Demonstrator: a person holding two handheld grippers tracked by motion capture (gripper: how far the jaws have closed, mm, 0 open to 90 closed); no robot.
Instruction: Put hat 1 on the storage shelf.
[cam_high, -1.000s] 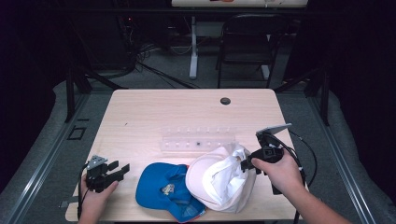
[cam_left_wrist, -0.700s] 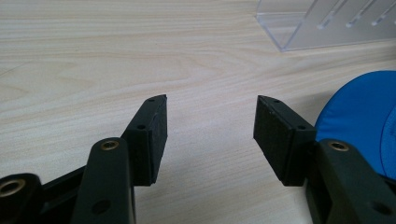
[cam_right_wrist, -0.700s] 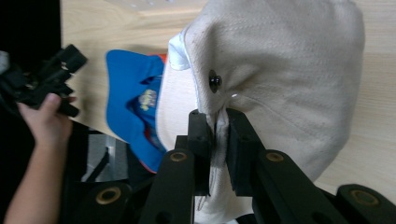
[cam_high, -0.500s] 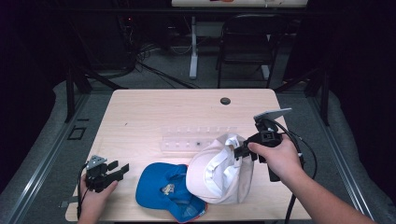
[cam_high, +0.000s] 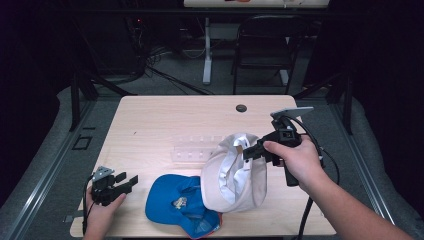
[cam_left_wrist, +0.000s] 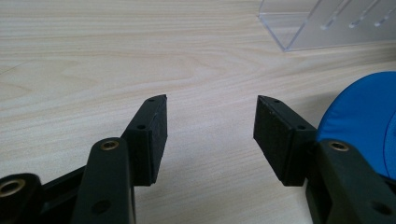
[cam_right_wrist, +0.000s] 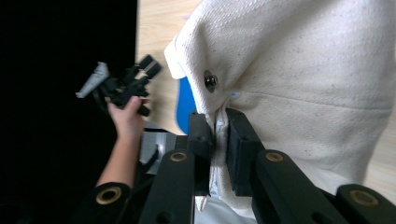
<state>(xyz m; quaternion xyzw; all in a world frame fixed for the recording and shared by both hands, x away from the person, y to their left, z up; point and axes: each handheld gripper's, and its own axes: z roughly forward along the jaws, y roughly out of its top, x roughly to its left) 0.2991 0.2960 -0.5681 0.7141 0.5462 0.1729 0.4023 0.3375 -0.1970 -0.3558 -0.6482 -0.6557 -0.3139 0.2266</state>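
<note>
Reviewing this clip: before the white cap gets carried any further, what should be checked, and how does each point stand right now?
1. Right tongs pinch the white cap at its edge: ok.
2. Cap fully clear of the table: cannot tell; its lower part hangs near the blue cap.
3. White cap free of the blue cap: cannot tell, they overlap in the high view.
4. Left tongs open and holding nothing: ok.
5. Left tongs clear of the blue cap: ok, beside it with a gap.
6. Clear plastic rack unobstructed: not ok, the white cap hangs in front of its right end.
</note>
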